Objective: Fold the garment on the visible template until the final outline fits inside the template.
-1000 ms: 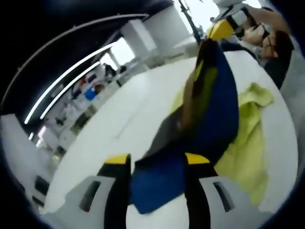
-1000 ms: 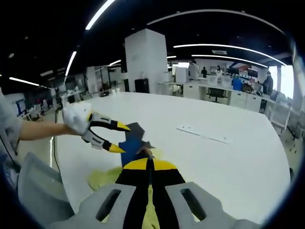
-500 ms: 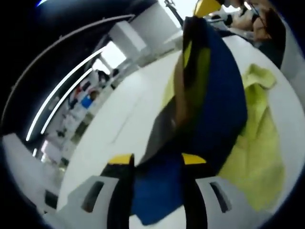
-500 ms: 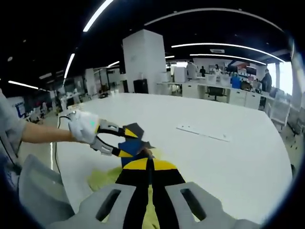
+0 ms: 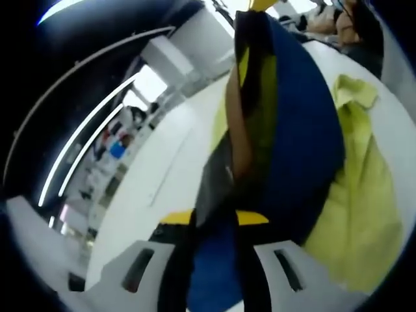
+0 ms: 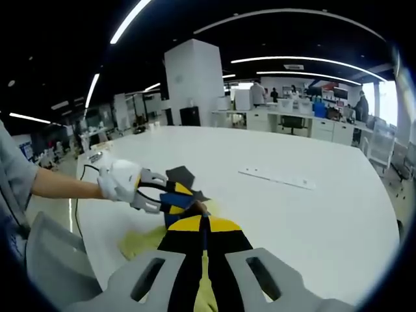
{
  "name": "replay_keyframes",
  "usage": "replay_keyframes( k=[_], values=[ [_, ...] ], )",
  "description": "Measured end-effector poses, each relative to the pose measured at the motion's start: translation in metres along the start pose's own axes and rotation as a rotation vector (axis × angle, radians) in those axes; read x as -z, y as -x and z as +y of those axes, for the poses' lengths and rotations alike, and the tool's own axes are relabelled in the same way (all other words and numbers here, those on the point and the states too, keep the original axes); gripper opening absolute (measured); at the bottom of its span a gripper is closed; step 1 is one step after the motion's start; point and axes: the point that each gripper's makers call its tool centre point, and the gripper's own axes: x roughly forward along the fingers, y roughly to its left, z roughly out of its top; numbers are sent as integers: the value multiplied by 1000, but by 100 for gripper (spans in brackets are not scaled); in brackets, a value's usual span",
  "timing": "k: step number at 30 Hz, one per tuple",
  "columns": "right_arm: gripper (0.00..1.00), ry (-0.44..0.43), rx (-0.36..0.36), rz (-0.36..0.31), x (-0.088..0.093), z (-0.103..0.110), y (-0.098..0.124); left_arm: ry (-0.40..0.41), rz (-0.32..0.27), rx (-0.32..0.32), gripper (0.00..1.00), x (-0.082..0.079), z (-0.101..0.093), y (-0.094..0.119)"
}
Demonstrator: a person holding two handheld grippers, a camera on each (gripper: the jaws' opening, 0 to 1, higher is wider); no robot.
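The garment (image 5: 299,130), blue and black with yellow-green parts, hangs stretched between both grippers above the white table (image 5: 175,149). My left gripper (image 5: 213,218) has its jaws pressed on a blue fold of it. Its yellow-green part (image 5: 364,195) trails on the table to the right. In the right gripper view, my right gripper (image 6: 203,224) is shut on the garment, with yellow-green cloth (image 6: 205,286) showing between its jaws. The left gripper (image 6: 170,195), held by a gloved hand (image 6: 120,181), pinches the blue and black cloth (image 6: 183,183) just beyond it.
A flat white strip (image 6: 276,177) lies on the table (image 6: 312,214) to the right of the garment. Beyond the table stand a white pillar (image 6: 192,81), desks and several people (image 6: 361,110). A grey sleeve (image 6: 16,179) comes in at the left.
The left gripper reached the garment and its jaws narrowed onto the blue cloth. The garment now rises higher in the left gripper view. The right gripper stayed shut.
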Motion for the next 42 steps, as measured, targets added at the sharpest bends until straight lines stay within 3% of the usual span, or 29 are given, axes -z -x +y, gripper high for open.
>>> replay_keyframes(
  k=[12,19,35,42],
  values=[
    [1,-7,8,7,3,-4,-1,-65,-40,-12,1,-15,4,5],
    [1,-7,11,13,5,-5,-1,-73,-43,-25,0,-19,10,10],
    [1,11,38,33,7,-14,-6,28,-21,-27,0,-25,30,36],
    [1,28,46,28,-1,-17,-11,52,-11,-50,0,-32,44,48]
  ],
)
